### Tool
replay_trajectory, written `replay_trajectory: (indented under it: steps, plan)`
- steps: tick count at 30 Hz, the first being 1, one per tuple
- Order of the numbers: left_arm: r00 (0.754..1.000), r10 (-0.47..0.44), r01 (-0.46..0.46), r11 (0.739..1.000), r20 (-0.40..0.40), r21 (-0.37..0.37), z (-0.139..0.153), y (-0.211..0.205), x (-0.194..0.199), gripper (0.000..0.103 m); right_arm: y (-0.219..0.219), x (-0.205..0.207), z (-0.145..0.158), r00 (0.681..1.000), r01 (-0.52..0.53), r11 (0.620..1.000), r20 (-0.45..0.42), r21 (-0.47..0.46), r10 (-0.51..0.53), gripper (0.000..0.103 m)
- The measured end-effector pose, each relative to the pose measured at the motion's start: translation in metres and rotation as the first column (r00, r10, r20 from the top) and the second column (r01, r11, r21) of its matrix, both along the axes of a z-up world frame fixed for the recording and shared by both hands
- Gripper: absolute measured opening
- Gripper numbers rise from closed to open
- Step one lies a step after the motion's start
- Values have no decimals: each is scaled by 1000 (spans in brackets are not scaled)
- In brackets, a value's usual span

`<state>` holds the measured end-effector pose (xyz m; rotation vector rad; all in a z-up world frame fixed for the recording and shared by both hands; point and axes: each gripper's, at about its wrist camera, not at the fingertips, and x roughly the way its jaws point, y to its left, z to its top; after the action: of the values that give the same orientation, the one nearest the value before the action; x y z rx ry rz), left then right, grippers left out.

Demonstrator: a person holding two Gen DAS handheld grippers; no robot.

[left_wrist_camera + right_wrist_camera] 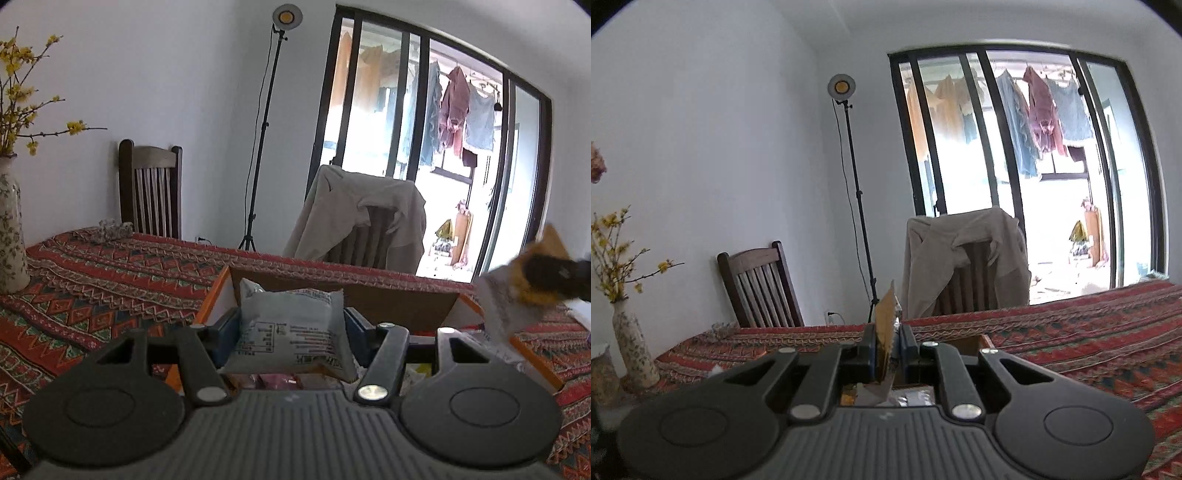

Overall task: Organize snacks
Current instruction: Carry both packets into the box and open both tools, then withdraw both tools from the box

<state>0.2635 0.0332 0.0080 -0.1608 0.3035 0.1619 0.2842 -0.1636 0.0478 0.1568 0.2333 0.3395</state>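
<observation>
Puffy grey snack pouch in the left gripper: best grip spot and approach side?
As now: the left gripper squeezes the puffy grey snack pouch across its middle, one finger on each side edge, coming from the near end. The pillow shape gives there; the flat crimped ends would slip.

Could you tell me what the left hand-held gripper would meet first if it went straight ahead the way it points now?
Probably the far wall of the box. The left hand-held gripper, shut on a grey snack bag, points over the open box, whose brown far wall rises just behind the bag. Depth is unclear; if it passes above, the draped chair is next.
</observation>
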Motion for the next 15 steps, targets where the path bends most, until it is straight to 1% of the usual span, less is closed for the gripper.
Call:
replay_trajectory:
  steps: [4,7,9,10,11,12,13,14,15]
  plan:
    - [1000,-8,8,1000,-2,8,-3,-2,2,62,8,19,-13,999,-16,999,-29,38,17,12]
    - [1000,-8,8,1000,-9,4,-3,-3,1,68,8,25,-26,999,-17,999,-43,43,19,13]
    - [1000,-9,9,1000,1,-5,-2,-3,0,81,7,27,-33,998,-12,999,-56,44,14,16]
    - [1000,-5,5,1000,4,-4,-2,-3,0,84,6,28,-35,998,-6,999,-60,48,9,21]
    - [1000,-5,5,1000,5,-2,-2,-3,0,89,3,28,-36,998,-8,998,-63,56,12,44]
    - [1000,-5,5,1000,7,-2,-1,-3,-1,94,0,28,-37,998,-9,998,-64,68,13,60]
    - [1000,-3,3,1000,11,-4,-1,-4,-2,97,-3,27,-38,998,-5,997,-57,80,10,86]
    - [1000,4,-4,1000,15,-4,-1,-3,-3,103,-6,25,-38,999,2,996,-46,88,2,99]
    - [1000,17,-17,1000,25,-6,0,-2,-5,103,-6,24,-38,999,11,996,-40,88,-8,99]
